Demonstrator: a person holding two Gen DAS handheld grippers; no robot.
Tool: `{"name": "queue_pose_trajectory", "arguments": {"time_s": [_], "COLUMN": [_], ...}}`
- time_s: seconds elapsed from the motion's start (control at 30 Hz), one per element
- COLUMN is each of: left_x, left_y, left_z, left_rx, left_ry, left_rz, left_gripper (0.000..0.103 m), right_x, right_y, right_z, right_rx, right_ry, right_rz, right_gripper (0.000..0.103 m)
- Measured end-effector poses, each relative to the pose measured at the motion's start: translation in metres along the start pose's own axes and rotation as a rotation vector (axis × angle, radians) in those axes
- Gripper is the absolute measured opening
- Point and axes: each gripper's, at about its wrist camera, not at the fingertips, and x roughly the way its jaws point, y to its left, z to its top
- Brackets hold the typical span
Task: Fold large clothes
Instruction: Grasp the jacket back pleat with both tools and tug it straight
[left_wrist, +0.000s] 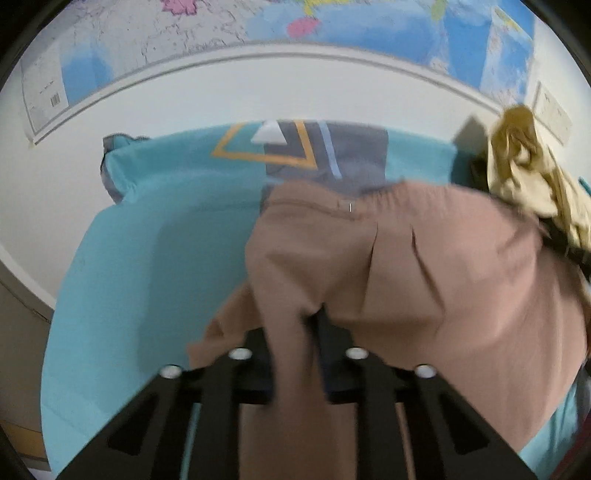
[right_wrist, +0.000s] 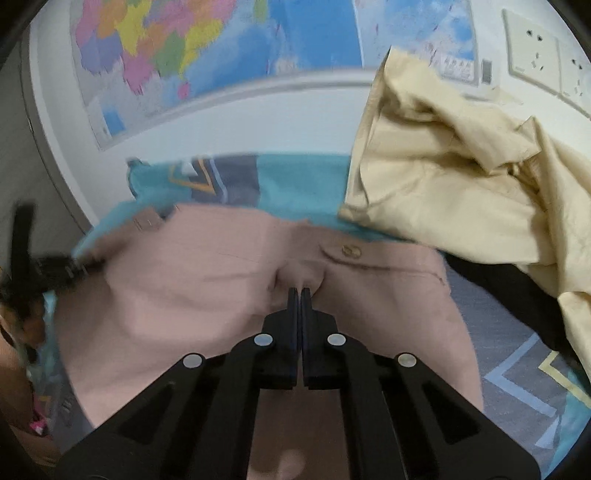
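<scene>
both tongs are clamped on the pinkish-brown trousers (right_wrist: 207, 266), left tongs (left_wrist: 295, 332) pinching a bunched fold, right tongs (right_wrist: 300, 293) biting near the buttoned waistband, garment spread over a teal sheet (left_wrist: 147, 258) with a cream garment (right_wrist: 461, 166) heaped beside it

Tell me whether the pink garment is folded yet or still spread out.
Not neatly folded: the pink garment lies bunched and creased on the teal bedspread, pinched by the right gripper and left gripper.

Dusty-pink garment (right_wrist: 207, 266), buttoned flap at 1 o'clock, lies rumpled on teal bedsheet; fabric bunched into a central fold.
</scene>
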Motion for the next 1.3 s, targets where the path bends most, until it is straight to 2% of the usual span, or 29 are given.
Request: {"name": "queue_pose_trajectory", "arguments": {"time_s": [0.07,0.17,0.23,0.3,0.33,0.37,0.4,0.43,0.53,0.6,0.67,0.73,0.83,0.9,0.97,1.03,1.1,1.17,1.3], "left_x": [-0.001,0.010,0.017,0.018,0.015,0.011,0.005,-0.002,-0.029,-0.044,-0.051,-0.046,-0.028,-0.011,0.004,0.006,0.003,-0.002,-0.016], "left_y": [0.005,0.008,0.005,0.008,0.012,0.015,0.019,0.022,0.021,0.015,0.004,-0.006,-0.011,-0.010,-0.006,-0.002,0.002,0.005,0.010], "left_z": [0.009,0.014,0.012,0.009,0.008,0.007,0.005,0.003,-0.006,-0.013,-0.020,-0.024,-0.026,-0.026,-0.025,-0.024,-0.024,-0.024,-0.028], "left_rx": [-0.029,-0.034,-0.012,-0.024,-0.039,-0.052,-0.068,-0.076,-0.042,-0.009,0.047,0.081,0.080,0.069,0.050,0.024,0.006,-0.008,-0.043], "left_ry": [-0.026,-0.017,-0.001,0.002,-0.005,-0.014,-0.026,-0.042,-0.116,-0.155,-0.166,-0.146,-0.089,-0.045,-0.014,-0.012,-0.023,-0.038,-0.060], "left_rz": [0.005,0.011,0.029,0.052,0.050,0.040,0.034,0.032,0.077,0.054,0.023,0.014,0.007,0.030,0.063,0.043,0.031,0.035,0.027], "left_gripper": [0.009,0.009,0.016,0.034,0.037,0.042,0.047,0.048,0.054,0.059,0.059,0.059,0.059,0.059,0.059,0.059,0.059,0.059,0.059], "right_x": [0.010,0.010,0.015,0.013,0.010,0.004,-0.003,-0.011,-0.033,-0.041,-0.034,-0.019,0.009,0.017,0.016,0.001,-0.018,-0.037,-0.045], "right_y": [-0.001,-0.005,-0.006,-0.006,-0.005,-0.005,-0.004,-0.002,0.011,0.026,0.041,0.048,0.039,0.030,0.024,0.030,0.042,0.072,0.136], "right_z": [-0.003,-0.003,-0.005,-0.008,-0.009,-0.009,-0.010,-0.010,-0.010,-0.012,-0.015,-0.018,-0.019,-0.016,-0.012,-0.010,-0.010,-0.013,-0.025], "right_rx": [0.000,0.020,0.023,0.025,0.022,0.022,0.018,0.009,-0.042,-0.087,-0.142,-0.179,-0.148,-0.113,-0.068,-0.080,-0.110,-0.203,-0.375], "right_ry": [0.039,0.044,0.079,0.087,0.085,0.081,0.064,0.045,-0.002,-0.015,0.013,0.061,0.118,0.122,0.116,0.091,0.061,0.036,0.064], "right_rz": [-0.003,0.004,0.004,-0.001,-0.001,-0.005,0.001,0.008,0.037,0.084,0.094,0.087,0.053,0.032,0.039,0.048,0.111,0.190,0.327], "right_gripper": [0.002,0.002,0.003,0.007,0.011,0.022,0.027,0.033,0.042,0.049,0.048,0.047,0.043,0.036,0.036,0.040,0.051,0.059,0.062]}}
